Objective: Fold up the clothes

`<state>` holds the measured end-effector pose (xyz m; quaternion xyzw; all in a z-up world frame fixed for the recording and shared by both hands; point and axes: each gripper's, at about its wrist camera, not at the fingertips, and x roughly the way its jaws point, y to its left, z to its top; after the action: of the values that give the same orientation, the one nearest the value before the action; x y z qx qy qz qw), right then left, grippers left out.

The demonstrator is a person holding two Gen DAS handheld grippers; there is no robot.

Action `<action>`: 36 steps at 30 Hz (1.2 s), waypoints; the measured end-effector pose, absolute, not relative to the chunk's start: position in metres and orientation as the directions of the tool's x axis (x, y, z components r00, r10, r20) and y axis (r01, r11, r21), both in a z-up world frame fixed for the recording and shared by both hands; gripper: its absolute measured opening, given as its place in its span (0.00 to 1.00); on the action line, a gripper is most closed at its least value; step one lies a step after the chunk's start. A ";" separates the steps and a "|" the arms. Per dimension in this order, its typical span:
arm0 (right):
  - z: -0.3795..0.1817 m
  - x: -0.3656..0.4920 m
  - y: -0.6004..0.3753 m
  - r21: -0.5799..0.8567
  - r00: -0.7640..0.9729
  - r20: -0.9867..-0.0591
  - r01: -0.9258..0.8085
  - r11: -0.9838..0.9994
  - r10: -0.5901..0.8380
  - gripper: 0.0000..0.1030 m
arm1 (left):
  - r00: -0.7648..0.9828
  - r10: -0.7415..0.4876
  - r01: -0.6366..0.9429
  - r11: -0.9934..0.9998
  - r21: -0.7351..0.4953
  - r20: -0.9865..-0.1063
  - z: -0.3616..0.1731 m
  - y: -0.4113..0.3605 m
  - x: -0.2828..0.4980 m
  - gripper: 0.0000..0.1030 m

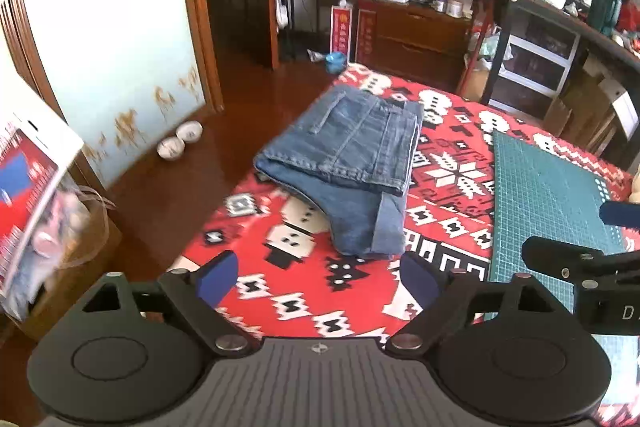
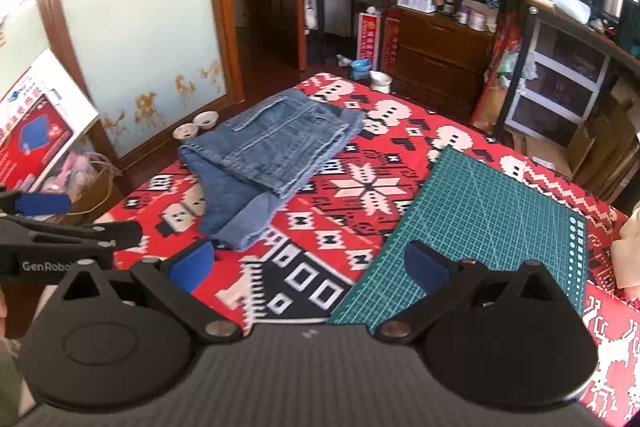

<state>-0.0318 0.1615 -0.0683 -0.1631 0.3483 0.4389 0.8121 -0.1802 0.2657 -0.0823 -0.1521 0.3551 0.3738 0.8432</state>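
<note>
Both black two-finger grippers, left [image 1: 320,277] and right [image 2: 308,263], hang spread and empty, apparently drawn back. Beyond them the folded blue denim jeans [image 1: 352,163] lie left of the green gridded cutting mat [image 2: 480,219], one leg end sticking out, so perhaps unfinished.

bright daylight, blown-out white corners, strong fisheye bending at edges, motion blur at left view's left edge

Bare patterned blanket [image 1: 320,291] before both claws — folded jeans [image 1: 348,163] ahead (cutting mat [image 2: 480,219] rightward)
</note>
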 end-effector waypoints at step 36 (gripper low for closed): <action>0.025 -0.113 0.115 0.010 0.408 -0.740 -0.788 0.616 0.534 0.99 | 0.355 0.616 -0.844 0.534 0.042 -0.703 0.005 0.203 -0.245 0.93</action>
<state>-0.1134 0.1151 0.0253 -0.1735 0.3658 0.4025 0.8211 -0.2451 0.2033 0.0048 -0.1666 0.3427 0.4528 0.8061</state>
